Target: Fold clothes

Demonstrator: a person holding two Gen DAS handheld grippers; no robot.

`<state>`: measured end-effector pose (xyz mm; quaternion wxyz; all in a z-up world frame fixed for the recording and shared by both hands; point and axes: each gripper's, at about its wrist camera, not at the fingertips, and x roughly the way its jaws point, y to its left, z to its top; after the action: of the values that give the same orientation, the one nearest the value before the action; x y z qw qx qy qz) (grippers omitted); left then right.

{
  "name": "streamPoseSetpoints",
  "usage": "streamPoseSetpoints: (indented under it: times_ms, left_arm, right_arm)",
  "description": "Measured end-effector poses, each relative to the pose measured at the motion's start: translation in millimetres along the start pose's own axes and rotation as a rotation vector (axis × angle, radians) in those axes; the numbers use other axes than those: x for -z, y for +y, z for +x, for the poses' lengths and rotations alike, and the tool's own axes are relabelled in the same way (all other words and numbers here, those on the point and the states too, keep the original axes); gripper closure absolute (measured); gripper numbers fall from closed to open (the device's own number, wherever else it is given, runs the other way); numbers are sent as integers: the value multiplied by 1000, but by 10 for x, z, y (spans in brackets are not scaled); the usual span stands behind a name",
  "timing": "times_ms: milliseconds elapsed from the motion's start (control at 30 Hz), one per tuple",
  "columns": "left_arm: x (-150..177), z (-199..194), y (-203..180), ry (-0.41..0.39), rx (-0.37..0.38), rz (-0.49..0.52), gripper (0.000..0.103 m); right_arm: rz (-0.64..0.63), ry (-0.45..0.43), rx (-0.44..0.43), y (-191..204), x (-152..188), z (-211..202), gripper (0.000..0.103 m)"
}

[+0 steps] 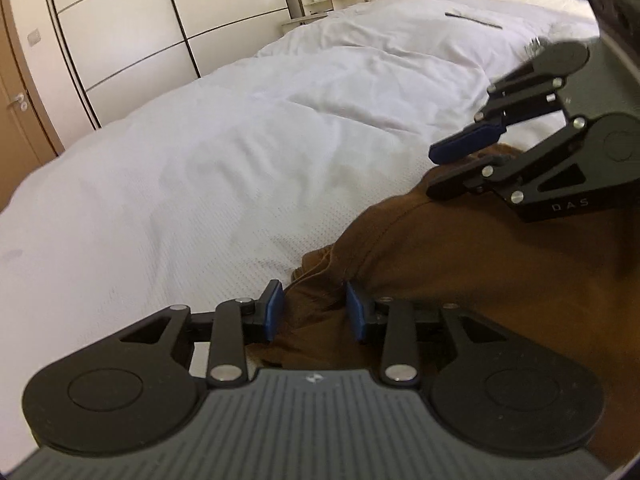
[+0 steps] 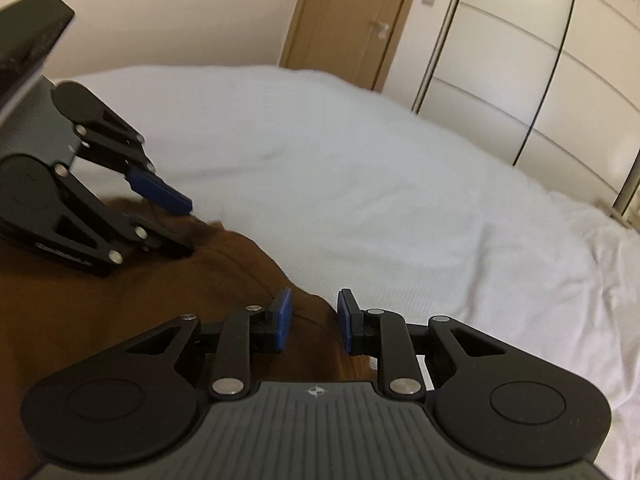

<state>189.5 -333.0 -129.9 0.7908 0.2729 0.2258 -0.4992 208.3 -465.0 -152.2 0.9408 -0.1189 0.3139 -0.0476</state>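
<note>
Lying across the whole scene: a bed [image 1: 180, 184] under a rumpled white cover with a fine dotted weave. Resting directly on it, at the near edge, 1 brown garment [image 1: 460, 272], bunched and creased. Lying farther back on the cover, near the pillows, 1 thin dark strip [image 1: 474, 20], too small to identify.
</note>
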Motion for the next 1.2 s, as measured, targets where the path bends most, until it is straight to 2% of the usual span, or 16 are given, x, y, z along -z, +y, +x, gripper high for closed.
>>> streamPoseSetpoints:
  times_ms: [133,267,433,533,700,767,867,967,1100,1200]
  left_arm:
    - [65,-127,188,-22,5,-90,68]
    - [110,-159,255,4,-30,-111,68]
    - [79,-412,208,20,-119,-36,71]
    - [128,-715,100,-6,-145,-13,72]
    - [317,-1054,-356,-41,-88,14,71]
    - [452,-1040,-516,-8,-85,55,71]
    - [625,-1013,-478,9,-82,21,70]
    - [624,-1100,-452,2,-110,15,69]
    - [628,-1303,-538,-19,-165,66,67]
    - [660,-1524,-666,-45,-204,135,63]
  right_arm:
    - [45,-6,8,-138,99,-132,80]
    - [69,25,47,-252,285,-237,80]
    - [99,94,99,-348,463,-323,80]
    - [136,44,109,-326,485,-732,80]
    - [215,-46,7,115,637,-1297,79]
    - [194,-17,-9,320,753,-1344,79]
    - [235,27,-8,367,964,-1356,79]
    - [253,38,14,307,1042,-1456,79]
    - [207,38,68,317,995,-1628,68]
    - [178,8,82,343,981,-1814,65]
